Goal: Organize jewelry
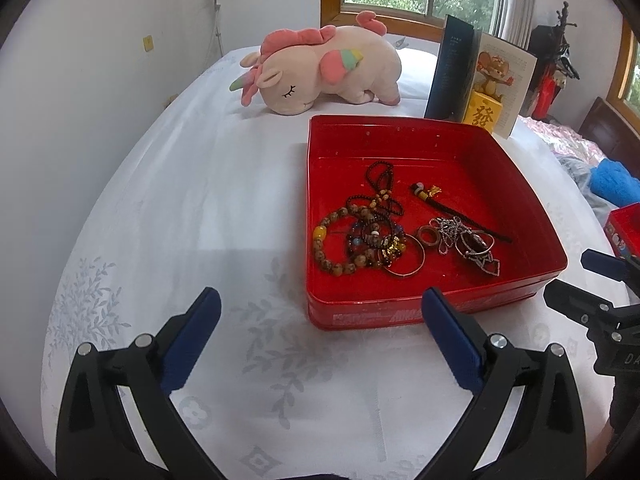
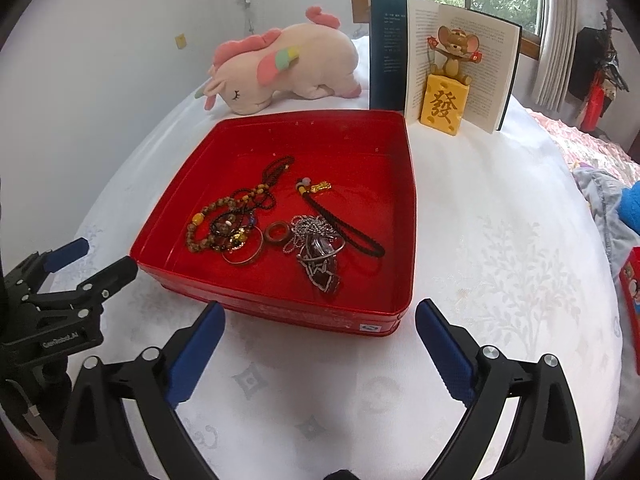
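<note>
Now, over on the far left, the left gripper [image 1: 320, 312] hangs above the white patterned bed cover [image 1: 160, 200], jaws spread wide and holding nothing. Its right blue pad [image 1: 448, 332] sits just in front of the near wall of the red tin [image 1: 400, 140], while the left pad is well off to the side over bare cloth. Inside the tin, towards its near half, lies the jewelry: a tangle of beaded bracelets [image 1: 360, 240] with a thin metal bangle [image 1: 404, 260] against it, then a wooden ring [image 1: 426, 236], then a heap of silver chain [image 1: 468, 240], with a black cord charm [image 1: 452, 204] just behind. Beyond the tin a pink unicorn plush [image 1: 320, 68] rests on the bed. Moving right, the right gripper [image 2: 320, 316] is likewise splayed and empty, its jaws framing the tin's near right corner. Behind that corner an open book [image 2: 448, 64] stands upright with a mouse figurine [image 2: 450, 76] before it.
</note>
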The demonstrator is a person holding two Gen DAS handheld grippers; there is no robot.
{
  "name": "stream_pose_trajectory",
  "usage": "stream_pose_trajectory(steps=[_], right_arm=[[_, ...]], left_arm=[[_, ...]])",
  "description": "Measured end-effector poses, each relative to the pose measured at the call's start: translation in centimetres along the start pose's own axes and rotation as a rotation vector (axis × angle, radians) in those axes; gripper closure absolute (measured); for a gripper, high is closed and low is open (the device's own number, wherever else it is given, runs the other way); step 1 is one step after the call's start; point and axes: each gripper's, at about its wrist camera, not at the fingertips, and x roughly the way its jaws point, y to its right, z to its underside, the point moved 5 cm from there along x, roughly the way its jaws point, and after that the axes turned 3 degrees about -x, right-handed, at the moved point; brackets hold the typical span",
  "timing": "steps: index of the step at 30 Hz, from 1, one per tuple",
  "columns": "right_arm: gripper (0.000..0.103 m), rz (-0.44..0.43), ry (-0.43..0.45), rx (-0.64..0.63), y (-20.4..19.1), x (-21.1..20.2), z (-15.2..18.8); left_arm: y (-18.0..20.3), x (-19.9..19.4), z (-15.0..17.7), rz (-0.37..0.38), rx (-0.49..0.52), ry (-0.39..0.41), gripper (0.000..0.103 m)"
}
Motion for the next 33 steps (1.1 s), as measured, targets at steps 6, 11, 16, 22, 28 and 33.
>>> stream_pose_trajectory(steps=[6,11,16,22,28,33], right_arm=[[0.007,0.009,0.009,0.002,0.15,0.00,-0.12],[0.007,0.010,0.008,0.001,0.13,0.04,-0.15],[0.007,0.010,0.008,0.003,0.12,0.12,-0.14],[0.007,0.010,0.008,0.002,0.18,0.22,-0.16],[0.007,0.010,0.008,0.000,0.17,0.28,-0.18],[0.007,0.010,0.007,0.000,0.16,0.28,-0.17]], left_arm=[[-0.03,-0.02,-0.09,0.002,0.000,0.001,0.003],[0.01,-0.01,-0.10,0.005,0.000,0.001,0.003],[0.03,0.08,-0.09,0.004,0.001,-0.003,0.003],[0.05,0.21,-0.02,0.006,0.000,-0.008,0.003],[-0.01,0.29,0.02,0.007,-0.001,-0.009,0.003],[-0.02,0.36,0.02,0.007,-0.002,-0.011,0.003]])
